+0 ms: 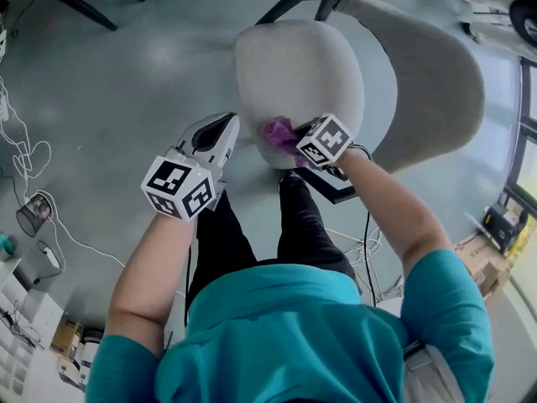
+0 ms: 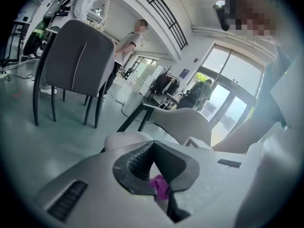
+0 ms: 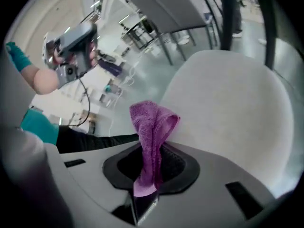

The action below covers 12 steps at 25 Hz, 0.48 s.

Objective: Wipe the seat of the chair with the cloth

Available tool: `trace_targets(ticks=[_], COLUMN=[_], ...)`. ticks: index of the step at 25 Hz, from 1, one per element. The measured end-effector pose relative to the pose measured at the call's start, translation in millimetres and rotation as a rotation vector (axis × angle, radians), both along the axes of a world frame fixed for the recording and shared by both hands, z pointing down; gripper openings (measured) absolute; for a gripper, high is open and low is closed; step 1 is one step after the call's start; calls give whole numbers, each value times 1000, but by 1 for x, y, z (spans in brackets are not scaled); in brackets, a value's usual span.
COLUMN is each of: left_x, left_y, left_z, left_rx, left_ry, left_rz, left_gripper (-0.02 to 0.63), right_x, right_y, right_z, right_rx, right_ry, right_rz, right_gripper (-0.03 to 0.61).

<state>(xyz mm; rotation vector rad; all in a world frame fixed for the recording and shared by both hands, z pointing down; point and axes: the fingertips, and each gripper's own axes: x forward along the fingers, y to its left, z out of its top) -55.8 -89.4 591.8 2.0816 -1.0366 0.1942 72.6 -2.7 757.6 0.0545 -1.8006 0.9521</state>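
The chair has a light grey seat (image 1: 298,74) and a curved backrest (image 1: 428,82). My right gripper (image 1: 294,141) is at the seat's near edge, shut on a purple cloth (image 1: 279,133). In the right gripper view the cloth (image 3: 152,122) sticks up folded from the closed jaws of the gripper (image 3: 154,148), with the seat (image 3: 228,103) right behind it. My left gripper (image 1: 225,128) hangs over the floor just left of the seat, shut and holding nothing. Its own view shows the gripper (image 2: 153,144), the seat (image 2: 126,139) ahead, and a bit of the cloth (image 2: 160,186) beyond the jaws.
The person's dark-trousered legs (image 1: 252,233) stand just before the chair's black base (image 1: 336,187). White cables (image 1: 25,154) lie on the grey floor at the left, boxes (image 1: 487,250) at the right. A dark chair (image 2: 78,56) and people stand further off.
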Motion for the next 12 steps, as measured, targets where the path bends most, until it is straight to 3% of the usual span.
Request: trace_targets(ticks=[2,5,9,12], left_x=[-17,-42,-66,-74], left_y=[11,25,42,51], left_z=[1,5,12,14], left_rx=[-4,-9,-19,-22], left_ry=[5,7,10,13], left_rz=[-11,-25,-56,-65], left_gripper=[-5,-5,-5,-5], right_x=[-30,-53,-50,-41], right_y=[42,79,93,92], right_z=[3,20,52,63], right_rx=[-46,-40,3,14], right_ry=[-27,24,148,212], right_rz=[-151,-303,-375,-351], right_gripper=[69,69,69,69])
